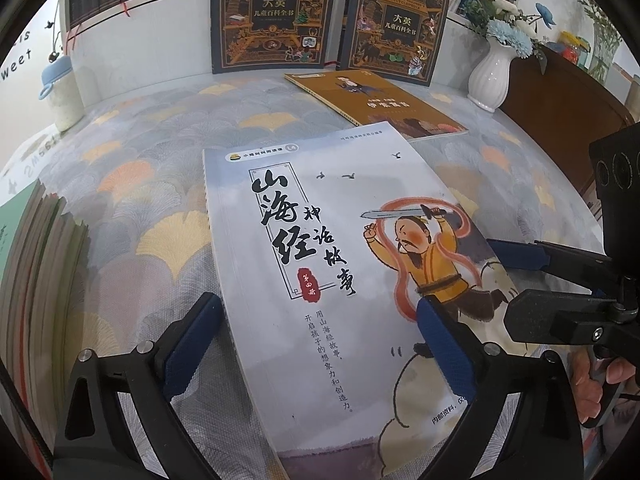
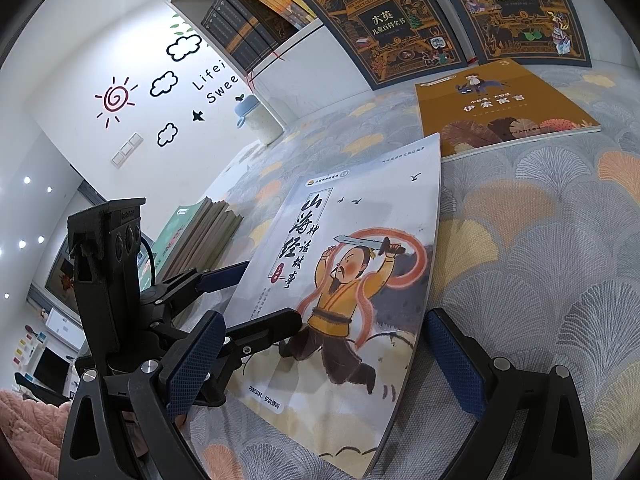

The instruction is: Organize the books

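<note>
A white storybook (image 1: 320, 264) (image 2: 352, 280) with a sword-waving figure on its cover lies flat on the patterned tablecloth (image 1: 140, 184). My left gripper (image 1: 318, 348) stands wide open over the book's near end. One finger is beside the spine edge and the other is above the cover. My right gripper (image 2: 324, 362) is also wide open, with the book's lower part lying between its fingers and not pressed by the pads. Each gripper shows in the other's view: the right gripper (image 1: 500, 278) at the book's right edge, the left gripper (image 2: 272, 294) at its left edge.
Behind the white book lies a brown book (image 1: 380, 104) (image 2: 500, 108). Two dark encyclopedias (image 1: 272, 16) (image 1: 396, 28) lean against the shelf. A stack of books (image 1: 36, 260) (image 2: 200, 236) sits at the left, near a white bottle (image 1: 60, 96). At the right stands a white vase (image 1: 490, 76).
</note>
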Demonstrator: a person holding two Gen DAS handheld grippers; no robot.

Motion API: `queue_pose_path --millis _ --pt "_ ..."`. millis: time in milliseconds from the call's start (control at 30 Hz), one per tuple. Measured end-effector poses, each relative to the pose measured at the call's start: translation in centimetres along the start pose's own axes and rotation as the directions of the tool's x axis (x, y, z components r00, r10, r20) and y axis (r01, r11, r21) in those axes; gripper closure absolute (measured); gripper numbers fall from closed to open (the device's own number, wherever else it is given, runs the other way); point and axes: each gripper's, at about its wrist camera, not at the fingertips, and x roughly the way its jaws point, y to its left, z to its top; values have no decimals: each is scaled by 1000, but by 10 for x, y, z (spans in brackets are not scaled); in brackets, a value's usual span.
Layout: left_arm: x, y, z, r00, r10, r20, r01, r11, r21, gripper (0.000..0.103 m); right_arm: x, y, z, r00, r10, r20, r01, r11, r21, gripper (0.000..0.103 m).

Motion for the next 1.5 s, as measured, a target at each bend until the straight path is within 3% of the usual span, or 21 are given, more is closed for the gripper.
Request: queue_pose_path --millis 1100,1233,1300,1367,1433,1500 --pt "1 -2 -1 1000 0 2 0 1000 0 2 5 1 3 1000 -1 -18 0 1000 -20 0" --pt "1 -1 -2 1000 -2 2 2 1000 -2 2 3 -7 7 999 43 -14 -43 999 6 0" --pt "-2 0 -2 1000 14 6 -14 1000 -17 13 1 -12 9 997 75 -18 -74 997 21 0" --pt "-11 10 -3 1000 9 -2 -9 997 -82 45 1 -14 13 995 91 -49 -89 995 53 0" --pt "-16 27 -2 997 -70 -25 64 983 -172 49 -2 -18 17 989 123 -77 -114 987 110 1" --pt "-17 47 -2 986 -160 -36 144 950 -278 59 -5 -25 20 978 177 -115 -158 975 158 6"
